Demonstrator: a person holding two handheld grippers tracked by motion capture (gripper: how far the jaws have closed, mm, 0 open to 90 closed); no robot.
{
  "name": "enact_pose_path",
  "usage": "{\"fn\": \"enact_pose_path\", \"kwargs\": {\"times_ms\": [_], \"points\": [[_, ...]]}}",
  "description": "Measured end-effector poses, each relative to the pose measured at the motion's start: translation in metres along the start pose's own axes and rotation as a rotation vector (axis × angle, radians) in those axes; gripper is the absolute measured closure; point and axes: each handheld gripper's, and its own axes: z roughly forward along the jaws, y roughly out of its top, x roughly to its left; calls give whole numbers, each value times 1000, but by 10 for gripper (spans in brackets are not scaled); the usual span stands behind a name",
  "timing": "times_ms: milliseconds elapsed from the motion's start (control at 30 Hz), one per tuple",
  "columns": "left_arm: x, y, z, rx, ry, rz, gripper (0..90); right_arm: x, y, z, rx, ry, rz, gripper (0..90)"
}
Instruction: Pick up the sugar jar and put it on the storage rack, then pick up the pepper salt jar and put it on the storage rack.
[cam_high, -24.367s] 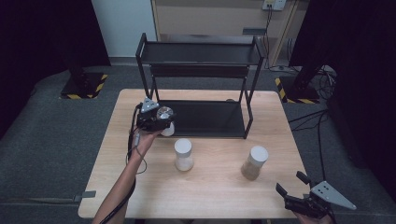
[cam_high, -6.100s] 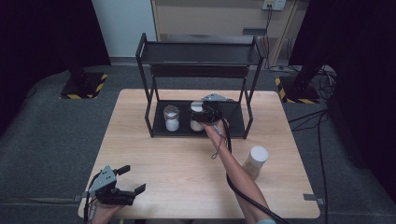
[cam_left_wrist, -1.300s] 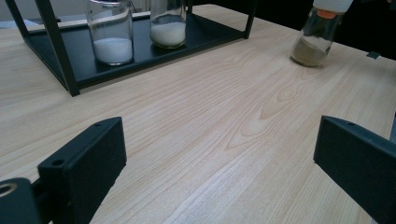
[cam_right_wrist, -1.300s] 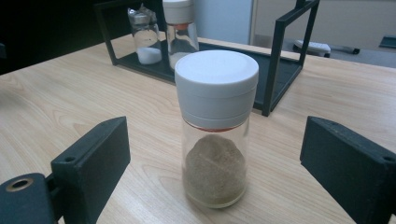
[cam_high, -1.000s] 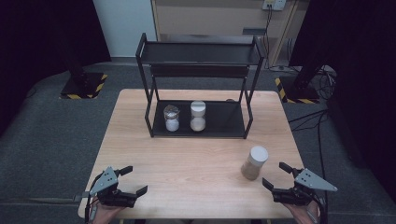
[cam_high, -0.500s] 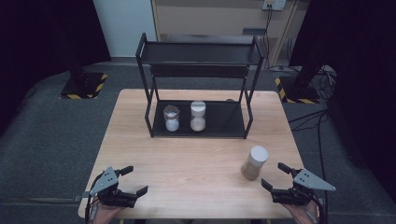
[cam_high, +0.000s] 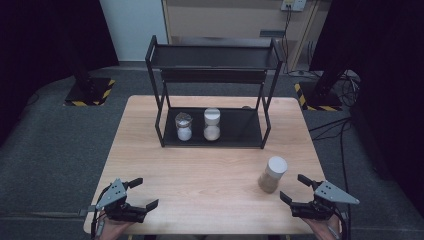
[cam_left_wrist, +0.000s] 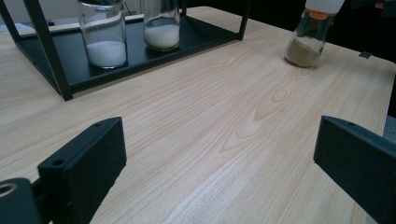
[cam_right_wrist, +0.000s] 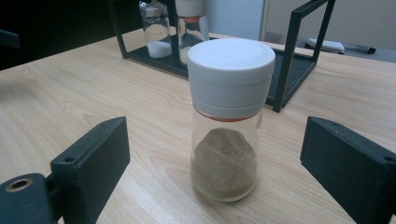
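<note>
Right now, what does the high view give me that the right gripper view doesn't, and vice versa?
High view alone: the left gripper, jaws open, near the table's front left corner, the rack's top shelf, and the floor around the table.

Right gripper view alone: the brown jar close up, standing between the right gripper's open jaws, untouched, with an orange ring under its white lid.

Both: that jar upright on the table, and two white-powder jars on the rack's bottom shelf.

At the top edge of the left gripper view, the brown-powder jar (cam_left_wrist: 312, 35) loses its lid, and both shelf jars (cam_left_wrist: 102, 32) lose their tops.
</note>
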Motion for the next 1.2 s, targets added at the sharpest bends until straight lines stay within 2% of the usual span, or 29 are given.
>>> {"fn": "enact_pose_path", "kwargs": {"times_ms": [467,1200], "points": [[0,0,1,2,-2,4,14,1,0,-1,0,-2,4,82],[-1,1,1,6,-1,6,13,8,5,-7,-8,-37,21,64]]}}
